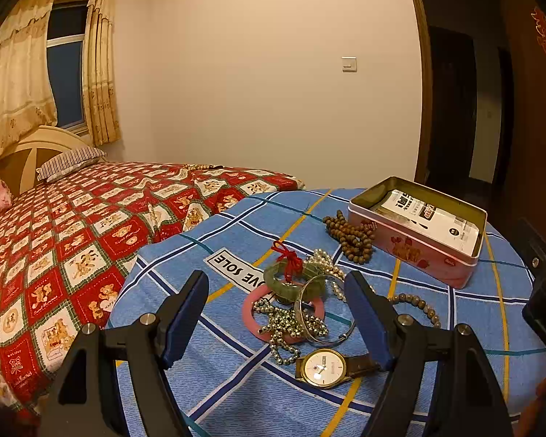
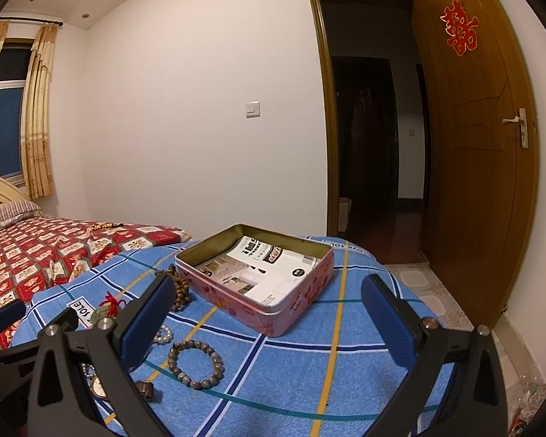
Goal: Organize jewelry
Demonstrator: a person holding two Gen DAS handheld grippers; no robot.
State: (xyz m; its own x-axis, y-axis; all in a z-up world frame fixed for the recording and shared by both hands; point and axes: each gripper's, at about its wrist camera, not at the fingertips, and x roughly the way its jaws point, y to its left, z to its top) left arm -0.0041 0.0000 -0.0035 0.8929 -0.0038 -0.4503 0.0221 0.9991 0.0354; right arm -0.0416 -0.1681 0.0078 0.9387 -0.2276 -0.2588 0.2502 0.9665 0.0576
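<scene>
Judging by the layout, sorting has not begun: both the left gripper [image 1: 276,313] and right gripper [image 2: 269,320] hover with jaws spread and empty, the watch [image 1: 322,367], bangle [image 1: 325,309] and beads [image 1: 351,236] loose on the desk [image 1: 214,375], and the tin [image 2: 258,284] holding only paper.

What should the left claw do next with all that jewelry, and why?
Probably lower the left gripper onto the watch and close on it. Its jaws are open and empty, the watch lies nearest between them, apart from the tangled pile, and the pink tin stands open with no jewelry inside.
</scene>
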